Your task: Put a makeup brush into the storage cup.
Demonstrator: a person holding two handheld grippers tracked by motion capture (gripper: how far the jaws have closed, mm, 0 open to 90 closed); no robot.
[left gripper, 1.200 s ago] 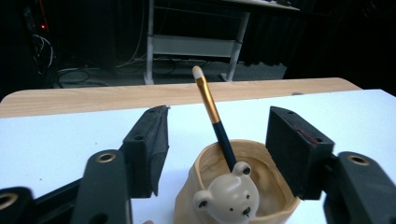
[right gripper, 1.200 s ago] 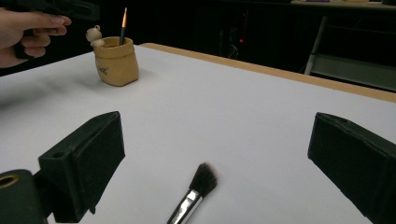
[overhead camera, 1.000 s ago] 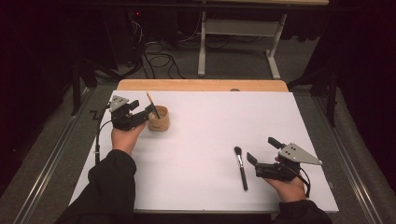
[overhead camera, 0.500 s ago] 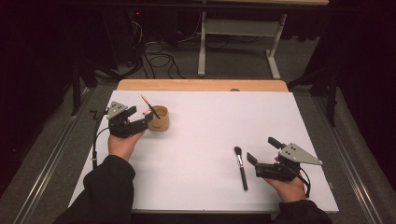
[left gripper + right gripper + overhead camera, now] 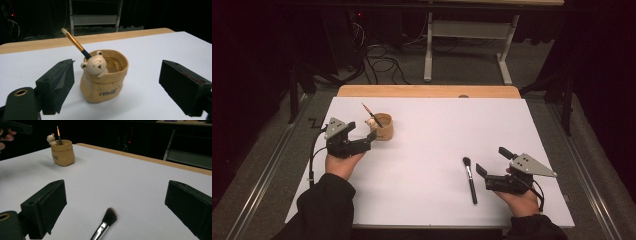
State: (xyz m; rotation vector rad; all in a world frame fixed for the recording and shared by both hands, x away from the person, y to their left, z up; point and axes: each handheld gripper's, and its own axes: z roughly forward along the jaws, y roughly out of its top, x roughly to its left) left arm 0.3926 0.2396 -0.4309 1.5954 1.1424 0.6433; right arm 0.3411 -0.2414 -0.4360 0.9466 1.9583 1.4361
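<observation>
A tan pouch-shaped cup with a bear head (image 5: pixel 383 128) (image 5: pixel 105 80) stands at the table's left. A thin gold-and-black brush (image 5: pixel 371 115) (image 5: pixel 75 45) leans in it. My left gripper (image 5: pixel 362 132) (image 5: pixel 118 72) is open just in front of the cup, with its jaws apart on either side and touching nothing. A black makeup brush (image 5: pixel 469 179) (image 5: pixel 106 222) lies flat on the white table at the right. My right gripper (image 5: pixel 491 160) (image 5: pixel 117 195) stands open beside it, with the bristle end lying between and below its jaws. The cup (image 5: pixel 63 152) shows far off.
The white tabletop (image 5: pixel 437 135) has a wooden strip (image 5: pixel 427 91) along its far edge. Beyond it stand a metal desk frame (image 5: pixel 467 30) and floor cables (image 5: pixel 382 65). Rails run along both sides of the table.
My left gripper has drawn back from the cup toward the near edge, and the thin brush stays leaning in the cup. The right gripper has not moved.
</observation>
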